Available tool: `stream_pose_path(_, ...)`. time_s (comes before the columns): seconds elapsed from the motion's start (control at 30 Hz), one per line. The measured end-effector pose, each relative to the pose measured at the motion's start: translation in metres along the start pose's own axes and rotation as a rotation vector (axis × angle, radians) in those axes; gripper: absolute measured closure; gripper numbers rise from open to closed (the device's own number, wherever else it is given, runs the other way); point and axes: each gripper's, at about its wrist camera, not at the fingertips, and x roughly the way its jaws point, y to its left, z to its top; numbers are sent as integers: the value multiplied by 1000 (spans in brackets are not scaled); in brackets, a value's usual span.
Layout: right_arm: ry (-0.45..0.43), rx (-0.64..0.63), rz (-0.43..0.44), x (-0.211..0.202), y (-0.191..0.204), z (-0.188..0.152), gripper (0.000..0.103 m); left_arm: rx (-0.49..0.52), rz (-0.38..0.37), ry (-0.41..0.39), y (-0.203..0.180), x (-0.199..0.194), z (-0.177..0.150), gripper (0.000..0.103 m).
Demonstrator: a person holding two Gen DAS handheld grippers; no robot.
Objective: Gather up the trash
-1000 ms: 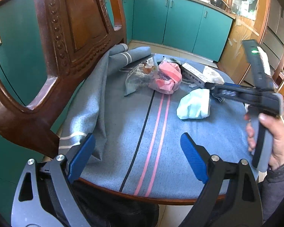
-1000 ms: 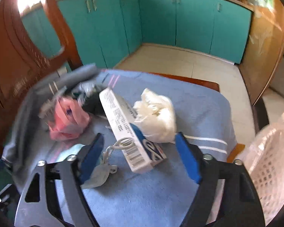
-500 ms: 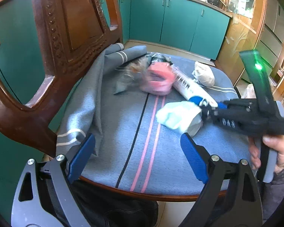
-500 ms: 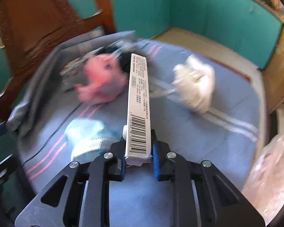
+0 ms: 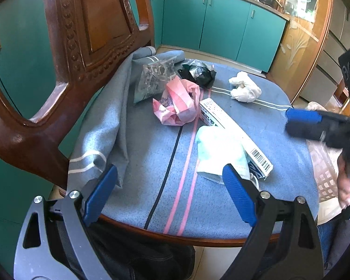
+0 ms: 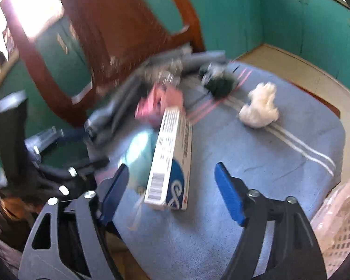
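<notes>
the long white box (image 5: pixel 235 131) lies flat on the blue cloth (image 5: pixel 151 163), barcode end nearest the seat's front edge, far end beside the pink bag (image 5: pixel 177 105), one side on the pale face mask (image 5: pixel 219 154). the right gripper (image 6: pixel 172 194) jaws are opening, box between but untouched. the left gripper (image 5: pixel 170 193) hangs wide apart, holding nothing.
</notes>
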Motion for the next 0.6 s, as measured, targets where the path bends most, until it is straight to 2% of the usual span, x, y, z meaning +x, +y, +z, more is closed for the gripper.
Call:
stream_pose_path(0.17, -59, 101, -44, -13, -18, 7, 21, 4, 2, 11, -1, 4, -1, 12)
stream_pose_path(0.33, -33, 163, -100, -7, -31, 3, 21, 8, -1, 12, -2, 5, -1, 12)
stream_pose_path(0.6, -5, 167, -153, 3, -36, 2, 21, 14, -5, 21, -4, 7, -4, 12)
